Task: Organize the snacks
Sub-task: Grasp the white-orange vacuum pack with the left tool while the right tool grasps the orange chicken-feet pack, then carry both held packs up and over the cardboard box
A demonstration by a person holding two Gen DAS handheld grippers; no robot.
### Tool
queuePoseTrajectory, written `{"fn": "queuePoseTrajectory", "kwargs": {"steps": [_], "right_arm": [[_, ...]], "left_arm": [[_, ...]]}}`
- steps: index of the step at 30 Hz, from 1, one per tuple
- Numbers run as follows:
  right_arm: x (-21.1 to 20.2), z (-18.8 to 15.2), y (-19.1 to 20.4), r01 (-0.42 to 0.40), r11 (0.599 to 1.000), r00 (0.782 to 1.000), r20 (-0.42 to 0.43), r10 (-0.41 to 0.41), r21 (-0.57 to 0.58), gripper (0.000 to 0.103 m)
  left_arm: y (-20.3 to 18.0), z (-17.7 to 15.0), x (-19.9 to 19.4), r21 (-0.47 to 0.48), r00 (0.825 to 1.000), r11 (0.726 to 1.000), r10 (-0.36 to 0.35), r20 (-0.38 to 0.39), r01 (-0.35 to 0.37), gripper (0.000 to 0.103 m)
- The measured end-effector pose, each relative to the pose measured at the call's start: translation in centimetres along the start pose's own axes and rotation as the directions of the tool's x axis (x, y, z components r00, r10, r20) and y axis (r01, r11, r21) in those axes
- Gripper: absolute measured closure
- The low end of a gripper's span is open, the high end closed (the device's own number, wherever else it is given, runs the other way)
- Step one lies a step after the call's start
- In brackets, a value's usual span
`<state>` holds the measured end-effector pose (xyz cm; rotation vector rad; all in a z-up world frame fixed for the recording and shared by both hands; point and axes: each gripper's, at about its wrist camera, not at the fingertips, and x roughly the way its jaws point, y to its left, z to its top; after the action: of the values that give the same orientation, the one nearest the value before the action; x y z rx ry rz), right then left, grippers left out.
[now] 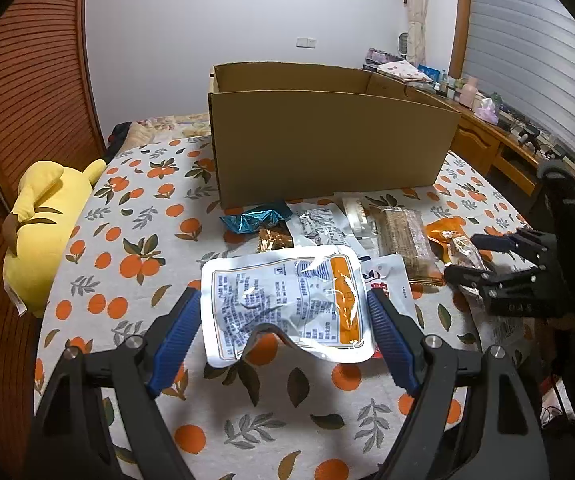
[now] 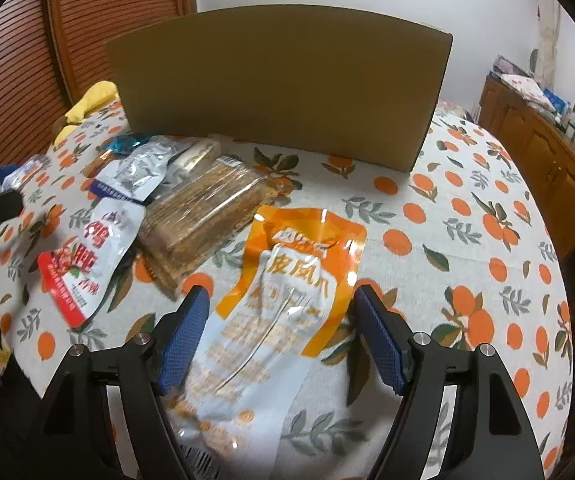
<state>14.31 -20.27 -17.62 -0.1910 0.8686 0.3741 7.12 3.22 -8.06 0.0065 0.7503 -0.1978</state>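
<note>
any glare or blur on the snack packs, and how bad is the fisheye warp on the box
Left wrist view: sharp; white glare streaks on the white pouch between the left gripper fingers, and the cardboard box rim bows. Right wrist view: the orange-and-white pouch between the right gripper fingers shows glare and looks smeared toward its near end; the box's top edge arches strongly.

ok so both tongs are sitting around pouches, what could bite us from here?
1. The left tongs straddle the white pouch by its flat sides; closing may just buckle or slip the glossy film.
2. The right tongs bracket the orange pouch, which looks limp and may sag against the tall front wall of the cardboard box.
</note>
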Motion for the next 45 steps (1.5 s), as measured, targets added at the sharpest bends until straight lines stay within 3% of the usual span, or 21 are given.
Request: {"fn": "queuePoseTrajectory", "kwargs": {"steps": [7,9,13,15,21,45], "right_arm": [[0.7,1.1,-0.4,-0.001,1.000,1.000,-0.020,0.001,-0.004,0.031],[0.7,1.3,-0.6,-0.006,1.000,1.000,-0.023,0.006,-0.004,0.038],[0.8,1.6,-0.7,-0.021,1.000,0.999,-0.027,0.021,-0.016,0.043],[0.6,1.7,-1.1,-0.021,1.000,1.000,-0.020,0.021,-0.001,0.060],[-0.2,1.6,-2.1,-0.076,0.996,0.997,0.010,0.075,0.044,0.069],[-5.6,3.1,-1.5,-0.085,0.996,0.983,0.163,0.086,-0.010,0.070]], "left_arm": [[-0.5,0.1,0.1,0.002,1.000,1.000,-0.012,0.000,0.012,0.021],[-0.7,0.2,0.1,0.004,1.000,1.000,-0.016,-0.002,0.016,0.021],[-0.9,0.5,0.2,0.007,1.000,1.000,-0.025,0.000,0.025,0.021],[-1.0,0.6,0.0,0.008,1.000,1.000,-0.028,0.003,0.028,0.021],[-1.3,1.2,-0.2,0.019,1.000,0.999,-0.028,0.009,0.028,0.021],[-2.4,4.6,-1.6,0.064,0.997,0.998,-0.027,0.072,0.022,0.021]]}}
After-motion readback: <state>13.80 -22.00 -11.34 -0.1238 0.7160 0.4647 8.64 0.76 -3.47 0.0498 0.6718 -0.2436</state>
